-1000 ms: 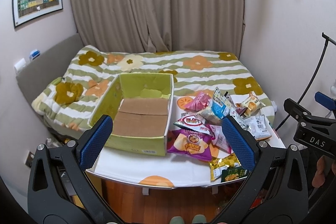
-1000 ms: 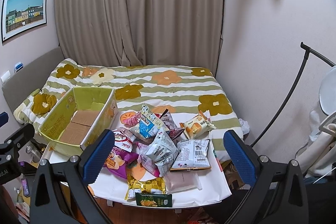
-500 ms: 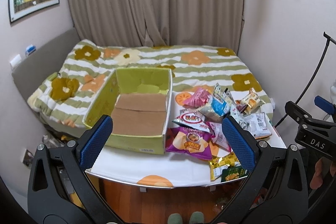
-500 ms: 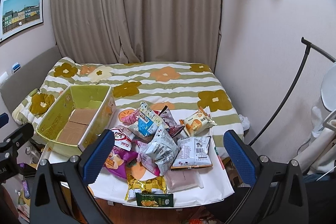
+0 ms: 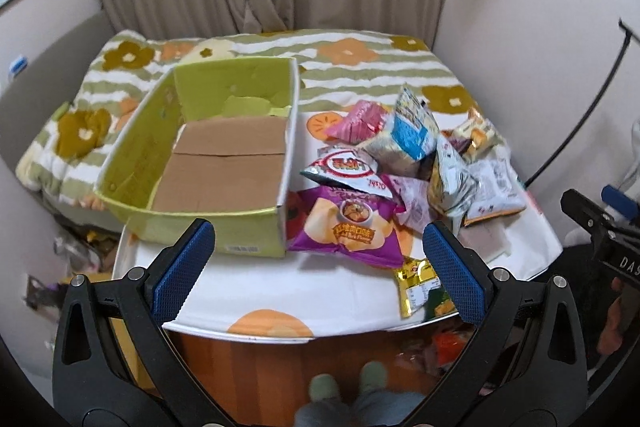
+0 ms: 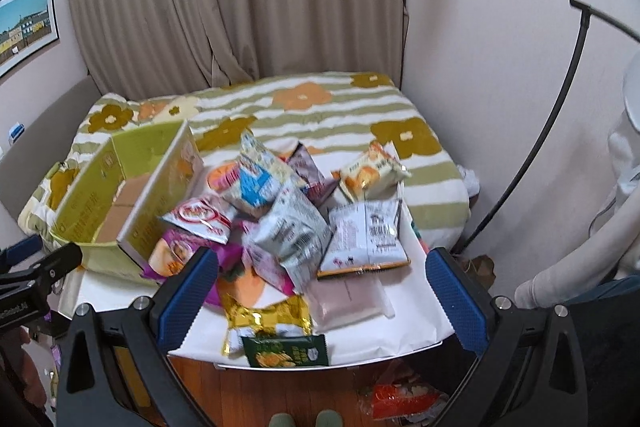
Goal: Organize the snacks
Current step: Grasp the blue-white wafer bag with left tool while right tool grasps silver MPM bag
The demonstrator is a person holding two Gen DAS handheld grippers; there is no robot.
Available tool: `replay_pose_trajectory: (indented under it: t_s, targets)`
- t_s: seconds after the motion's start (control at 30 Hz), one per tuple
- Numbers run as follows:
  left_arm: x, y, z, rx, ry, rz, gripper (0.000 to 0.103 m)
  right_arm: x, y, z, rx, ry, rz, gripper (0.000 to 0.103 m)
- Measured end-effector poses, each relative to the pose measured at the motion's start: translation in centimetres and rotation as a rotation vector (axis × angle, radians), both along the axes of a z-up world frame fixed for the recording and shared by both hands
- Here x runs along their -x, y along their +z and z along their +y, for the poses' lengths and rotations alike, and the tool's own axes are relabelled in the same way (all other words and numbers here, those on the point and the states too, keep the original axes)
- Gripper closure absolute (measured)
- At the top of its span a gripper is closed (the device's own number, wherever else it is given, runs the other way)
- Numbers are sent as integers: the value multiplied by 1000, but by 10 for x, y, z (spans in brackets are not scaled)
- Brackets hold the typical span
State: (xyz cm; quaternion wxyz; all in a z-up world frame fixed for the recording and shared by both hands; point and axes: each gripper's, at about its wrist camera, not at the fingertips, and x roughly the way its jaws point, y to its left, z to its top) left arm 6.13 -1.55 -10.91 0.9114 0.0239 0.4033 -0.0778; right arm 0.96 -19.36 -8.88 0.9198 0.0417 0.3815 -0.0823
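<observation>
The snacks (image 6: 288, 227) lay heaped on the right half of the white bench (image 5: 280, 291), with a purple chip bag (image 5: 348, 227) touching the green cardboard box (image 5: 208, 155) on the left half. A gold packet (image 6: 266, 317) and a dark green packet (image 6: 286, 349) sat at the near edge. The left tool (image 5: 318, 269) and right tool (image 6: 322, 301) each hung spread wide above that edge, gripping nothing. Behind lay a flower-patterned bed (image 6: 320, 107).

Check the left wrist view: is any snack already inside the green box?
No. The green box shows only its bare cardboard bottom, and the snack packets all lie piled on the table beside it.
</observation>
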Motion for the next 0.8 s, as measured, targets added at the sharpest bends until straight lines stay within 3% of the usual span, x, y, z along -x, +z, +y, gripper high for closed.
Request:
replay_pose_trajectory:
  t_s: [0.3,0.53,0.8]
  targets:
    - [-34,-20,-57,-27,-76,25,0,-29,-45,-41,-41,44,82,0]
    - [-104,-31,-104,-75,-138,26,0,-64,-77,-49,-7,244,116,0]
    - [-193,-67,-147,-159,-253,153,0,-106,-114,-30,1,511,165,0]
